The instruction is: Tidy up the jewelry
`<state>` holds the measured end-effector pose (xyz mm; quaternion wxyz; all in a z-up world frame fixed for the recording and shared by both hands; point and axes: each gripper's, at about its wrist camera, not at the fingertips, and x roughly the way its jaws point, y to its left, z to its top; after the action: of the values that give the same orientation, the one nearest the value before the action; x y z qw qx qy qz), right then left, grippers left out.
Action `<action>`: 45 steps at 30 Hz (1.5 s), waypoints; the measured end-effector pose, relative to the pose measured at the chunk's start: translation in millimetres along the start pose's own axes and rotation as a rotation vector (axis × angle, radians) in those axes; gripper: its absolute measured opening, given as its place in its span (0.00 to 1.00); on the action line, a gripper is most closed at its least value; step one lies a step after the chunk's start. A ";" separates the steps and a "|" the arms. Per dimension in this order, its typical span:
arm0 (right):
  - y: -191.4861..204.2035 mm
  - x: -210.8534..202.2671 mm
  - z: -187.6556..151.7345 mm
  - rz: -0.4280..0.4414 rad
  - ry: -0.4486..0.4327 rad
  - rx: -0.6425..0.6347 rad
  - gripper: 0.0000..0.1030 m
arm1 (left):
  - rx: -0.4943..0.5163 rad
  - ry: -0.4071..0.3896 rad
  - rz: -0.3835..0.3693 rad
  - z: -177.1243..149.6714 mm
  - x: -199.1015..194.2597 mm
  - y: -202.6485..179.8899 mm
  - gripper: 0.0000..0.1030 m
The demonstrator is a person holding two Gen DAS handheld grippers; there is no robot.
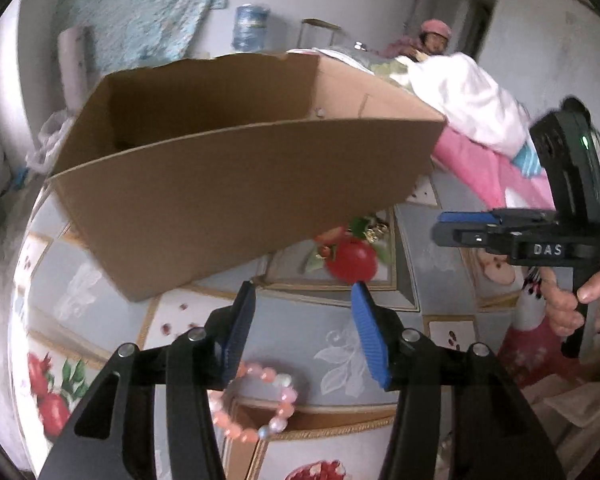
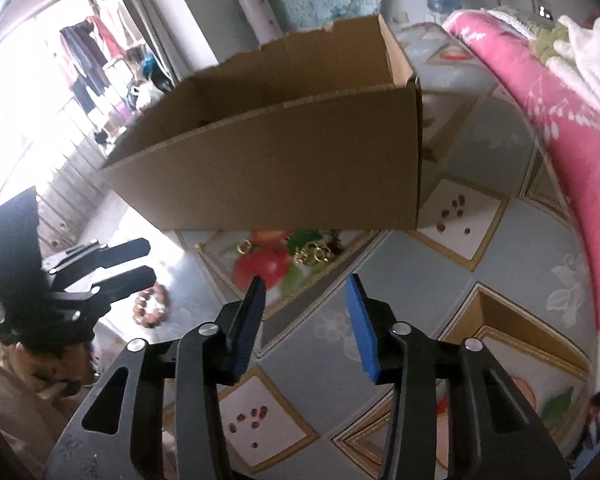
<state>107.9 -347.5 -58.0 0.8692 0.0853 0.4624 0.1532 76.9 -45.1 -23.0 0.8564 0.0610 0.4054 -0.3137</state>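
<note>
An open brown cardboard box (image 1: 236, 176) stands on a patterned tablecloth; it also shows in the right wrist view (image 2: 284, 168). A pink bead bracelet (image 1: 278, 404) lies on the cloth just below my left gripper (image 1: 304, 292), which is open and empty. The bracelet also shows at the left of the right wrist view (image 2: 152, 306), under the left gripper's fingers (image 2: 128, 280). Small gold jewelry (image 1: 376, 232) lies by the box's near corner, seen too in the right wrist view (image 2: 312, 254). My right gripper (image 2: 306, 284) is open and empty, pointing toward the gold jewelry.
The tablecloth (image 2: 440, 292) has fruit and flower prints. A pink blanket (image 2: 560, 128) and white bedding (image 1: 468, 96) lie to the right. A person in a pink hat (image 1: 434, 38) sits behind. A window and hanging clothes (image 2: 88, 52) are at the left.
</note>
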 end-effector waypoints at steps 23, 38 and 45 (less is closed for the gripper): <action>12.9 47.5 14.5 -0.092 0.032 -0.239 0.13 | 0.140 0.021 0.014 8.8 49.2 -26.8 0.47; 1.5 23.6 3.1 -0.104 0.032 -0.226 0.07 | 0.137 0.027 0.006 7.1 54.2 -26.9 0.47; -9.4 12.8 -9.3 -0.084 0.030 -0.137 0.07 | 0.137 0.027 0.003 7.5 56.7 -30.2 0.47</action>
<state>108.7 -351.8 -75.9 0.8716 0.0040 0.4669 0.1491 91.0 -99.4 -55.0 0.8452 0.1245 0.3943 -0.3385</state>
